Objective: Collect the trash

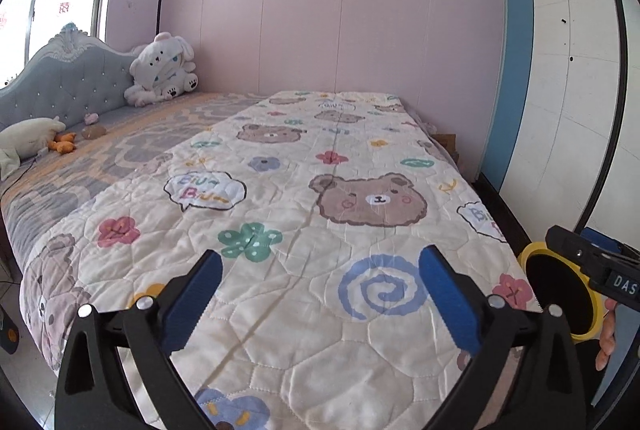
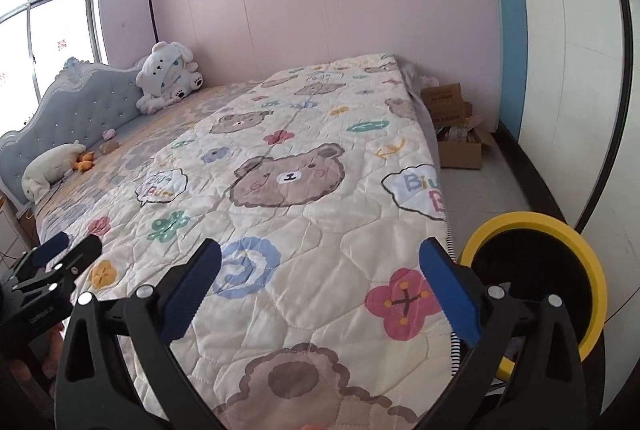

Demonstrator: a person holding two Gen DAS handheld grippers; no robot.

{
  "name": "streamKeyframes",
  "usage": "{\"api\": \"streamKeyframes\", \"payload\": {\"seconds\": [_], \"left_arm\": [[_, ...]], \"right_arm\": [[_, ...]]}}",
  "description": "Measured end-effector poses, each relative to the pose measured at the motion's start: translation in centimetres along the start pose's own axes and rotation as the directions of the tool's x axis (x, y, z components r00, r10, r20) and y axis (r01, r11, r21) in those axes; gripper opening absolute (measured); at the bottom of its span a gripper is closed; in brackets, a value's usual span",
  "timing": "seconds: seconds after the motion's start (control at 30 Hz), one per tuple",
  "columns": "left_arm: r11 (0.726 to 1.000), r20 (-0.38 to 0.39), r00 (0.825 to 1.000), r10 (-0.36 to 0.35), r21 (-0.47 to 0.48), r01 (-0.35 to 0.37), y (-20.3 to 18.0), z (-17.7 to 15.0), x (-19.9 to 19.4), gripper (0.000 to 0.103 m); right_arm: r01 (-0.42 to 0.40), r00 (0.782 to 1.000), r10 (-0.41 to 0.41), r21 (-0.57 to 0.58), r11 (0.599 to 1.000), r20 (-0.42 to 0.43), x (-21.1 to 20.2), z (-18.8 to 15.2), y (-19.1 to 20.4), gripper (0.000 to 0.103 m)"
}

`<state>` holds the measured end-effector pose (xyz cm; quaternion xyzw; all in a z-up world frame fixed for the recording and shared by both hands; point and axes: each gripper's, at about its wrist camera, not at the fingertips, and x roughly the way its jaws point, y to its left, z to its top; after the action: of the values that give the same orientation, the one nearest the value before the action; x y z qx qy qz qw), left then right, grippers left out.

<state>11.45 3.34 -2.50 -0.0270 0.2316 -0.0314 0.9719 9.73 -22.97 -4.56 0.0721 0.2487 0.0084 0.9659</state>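
The left tool [image 1: 320, 294], black-armed with blue ribbed pads, stands released with its jaws spread wide and nothing between them, hanging over the cream quilted bedspread printed with brown bears and flowers [image 1: 304, 165]. The right tool [image 2: 320, 290], of the same make, is likewise released and empty over the same bedspread. In the right wrist view the left tool shows at the lower left edge; in the left wrist view the right tool's black body sits at the far right with a person's fingers [image 1: 606, 342] under it.

The round yellow-rimmed trash bin with a dark inside [image 2: 576, 262] stands on the floor just beside the bed's near right corner. It lies to the right of the right tool, partly hidden behind that tool's right arm, and further right of the left tool.

A white plush bear [image 1: 164, 69] leans against the grey-blue tufted headboard [image 1: 72, 77]. Brown cardboard boxes [image 2: 456, 125] sit on the floor beyond the bed.
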Motion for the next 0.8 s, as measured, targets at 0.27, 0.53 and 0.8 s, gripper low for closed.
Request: {"api": "streamKeyframes", "payload": {"seconds": [0.27, 0.53, 0.8], "left_arm": [[0.999, 0.085, 0.996, -0.021, -0.044, 0.024, -0.3, 0.7, -3.5, 0.095], [0.998, 0.122, 0.992, -0.031, -0.052, 0.037, -0.5, 0.6, -4.7, 0.095], [0.998, 0.130, 0.991, -0.028, -0.051, 0.035, -0.3, 0.6, -4.6, 0.095]], "right_arm": [[0.077, 0.988, -0.078, 0.013, 0.997, 0.137, -3.1, 0.0, 0.2, 0.095], [0.086, 0.981, -0.088, 0.022, 0.996, 0.172, -4.3, -0.4, 0.4, 0.095], [0.085, 0.981, -0.090, 0.038, 0.996, 0.172, -4.2, -0.5, 0.2, 0.095]]}}
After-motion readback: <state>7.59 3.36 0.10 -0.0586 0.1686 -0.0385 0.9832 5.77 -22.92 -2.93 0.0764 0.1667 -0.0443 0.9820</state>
